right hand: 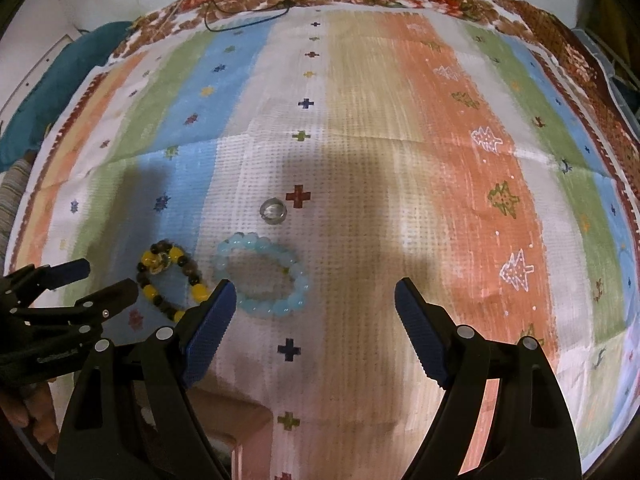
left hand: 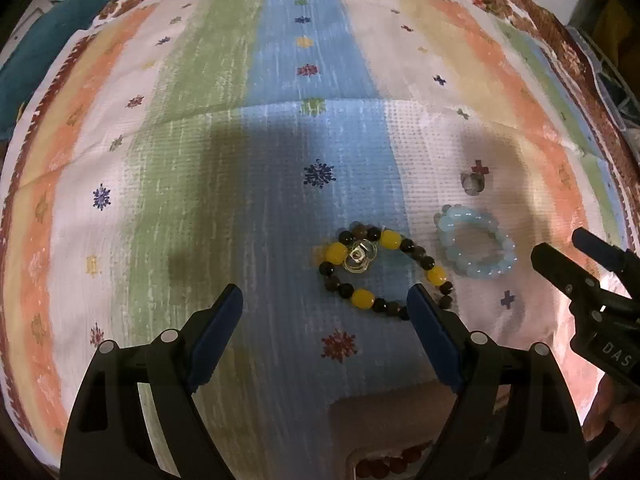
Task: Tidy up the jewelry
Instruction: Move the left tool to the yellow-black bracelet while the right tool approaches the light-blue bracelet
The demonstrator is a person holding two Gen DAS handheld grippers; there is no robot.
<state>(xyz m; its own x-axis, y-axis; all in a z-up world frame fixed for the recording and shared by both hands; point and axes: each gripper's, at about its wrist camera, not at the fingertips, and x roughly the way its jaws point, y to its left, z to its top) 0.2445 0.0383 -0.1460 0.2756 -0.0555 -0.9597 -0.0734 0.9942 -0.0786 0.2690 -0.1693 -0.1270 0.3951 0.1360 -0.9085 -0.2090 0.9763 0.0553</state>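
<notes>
A bracelet of yellow and dark beads (left hand: 386, 270) (right hand: 172, 280) lies on the striped cloth, with a clear glass ring (left hand: 359, 259) resting on its upper left part. To its right sits a pale blue bead bracelet (left hand: 476, 246) (right hand: 262, 276). Beyond that lies a small silver ring (left hand: 472, 184) (right hand: 273, 211). My left gripper (left hand: 324, 300) hangs open above the cloth; its right fingertip overlaps the yellow bracelet's near edge. My right gripper (right hand: 314, 296) is open too, its left fingertip at the blue bracelet's near left edge. Nothing is held by either.
The striped, patterned cloth (left hand: 240, 80) (right hand: 440, 120) covers the whole surface. A pinkish box (left hand: 384, 420) (right hand: 236, 428) with reddish beads inside sits at the near edge. A thin dark cord (right hand: 248, 12) lies at the far edge, a teal cloth (left hand: 40, 52) at the far left.
</notes>
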